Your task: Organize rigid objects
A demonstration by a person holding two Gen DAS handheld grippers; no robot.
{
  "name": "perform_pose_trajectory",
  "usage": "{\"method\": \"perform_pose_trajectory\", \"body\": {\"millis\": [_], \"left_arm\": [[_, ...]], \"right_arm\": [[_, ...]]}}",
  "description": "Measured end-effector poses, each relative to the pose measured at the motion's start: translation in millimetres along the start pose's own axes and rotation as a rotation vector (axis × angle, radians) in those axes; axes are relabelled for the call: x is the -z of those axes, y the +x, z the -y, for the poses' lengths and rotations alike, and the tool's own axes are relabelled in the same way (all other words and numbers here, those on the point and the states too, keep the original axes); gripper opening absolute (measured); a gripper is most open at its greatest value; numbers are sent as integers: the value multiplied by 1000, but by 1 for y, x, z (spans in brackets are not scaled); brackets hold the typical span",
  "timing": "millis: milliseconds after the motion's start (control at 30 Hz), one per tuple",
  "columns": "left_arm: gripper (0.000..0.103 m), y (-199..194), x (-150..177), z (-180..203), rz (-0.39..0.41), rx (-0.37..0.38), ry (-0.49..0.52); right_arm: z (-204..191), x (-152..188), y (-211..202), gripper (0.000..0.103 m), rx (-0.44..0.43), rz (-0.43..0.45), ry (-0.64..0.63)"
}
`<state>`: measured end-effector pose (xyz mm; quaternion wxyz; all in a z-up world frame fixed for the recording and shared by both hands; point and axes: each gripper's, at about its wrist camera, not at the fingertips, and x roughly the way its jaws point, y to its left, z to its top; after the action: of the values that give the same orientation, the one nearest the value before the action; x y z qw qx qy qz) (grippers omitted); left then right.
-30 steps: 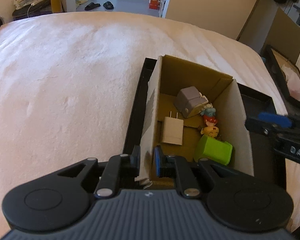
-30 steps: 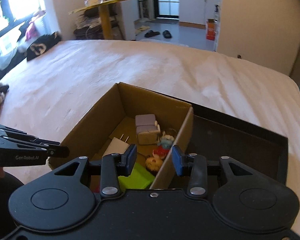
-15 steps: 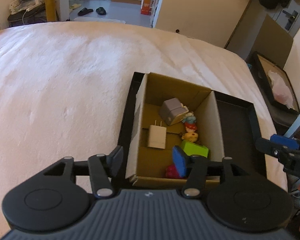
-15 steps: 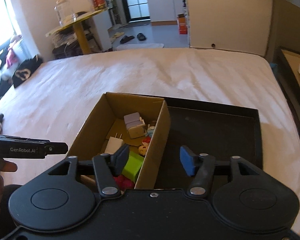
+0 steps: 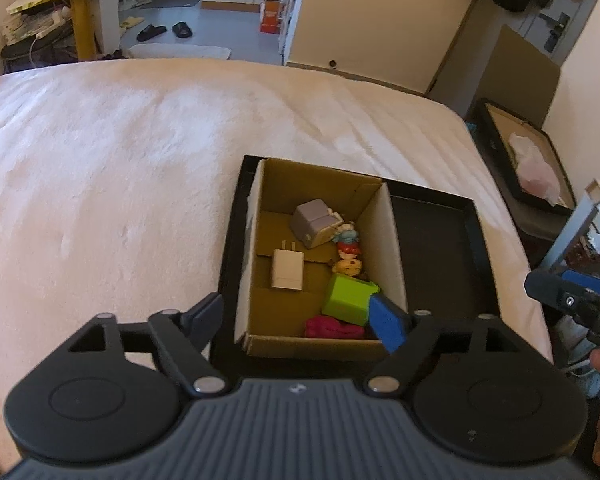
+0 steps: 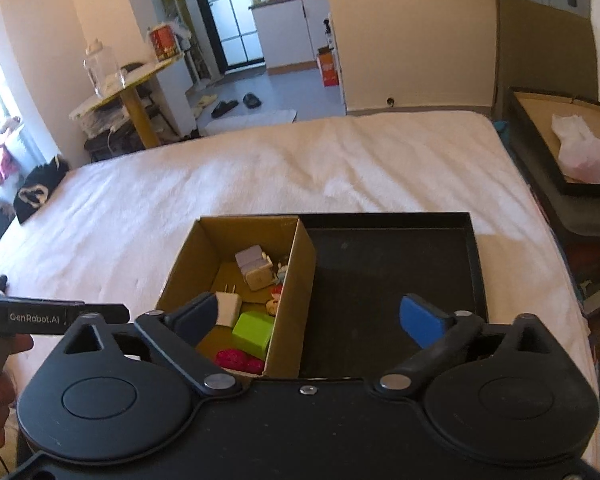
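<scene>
Both tongs, left (image 5: 298, 322) and right (image 6: 322, 318), are hanging released, having just been opening, above the box (image 5: 394, 248) on the bed (image 5: 120, 168).

pink toy (image 5: 332, 327) half hidden, small figurines (image 5: 349, 251) indistinct

One cardboard box (image 5: 394, 236) is sitting in one black tray (image 5: 436, 248). The box is holding one white charger (image 5: 287, 269), one grey adapter (image 5: 314, 223), one green block (image 5: 350, 298), one pink item (image 5: 332, 328) and several small figurines (image 5: 348, 250), their exact number unclear.
</scene>
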<state>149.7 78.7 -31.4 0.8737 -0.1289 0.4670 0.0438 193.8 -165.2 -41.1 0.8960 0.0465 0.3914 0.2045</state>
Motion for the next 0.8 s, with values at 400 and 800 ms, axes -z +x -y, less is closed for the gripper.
{"method": "perform_pose_trajectory", "body": {"millis": [400,800], "left_arm": [[100,-36,7,19,30,4,53],[100,-82,26,37,106,29,102]], "right_arm": [[5,4,-41,103,33,54,58],[0,18,-74,103,92,88,90]]}}
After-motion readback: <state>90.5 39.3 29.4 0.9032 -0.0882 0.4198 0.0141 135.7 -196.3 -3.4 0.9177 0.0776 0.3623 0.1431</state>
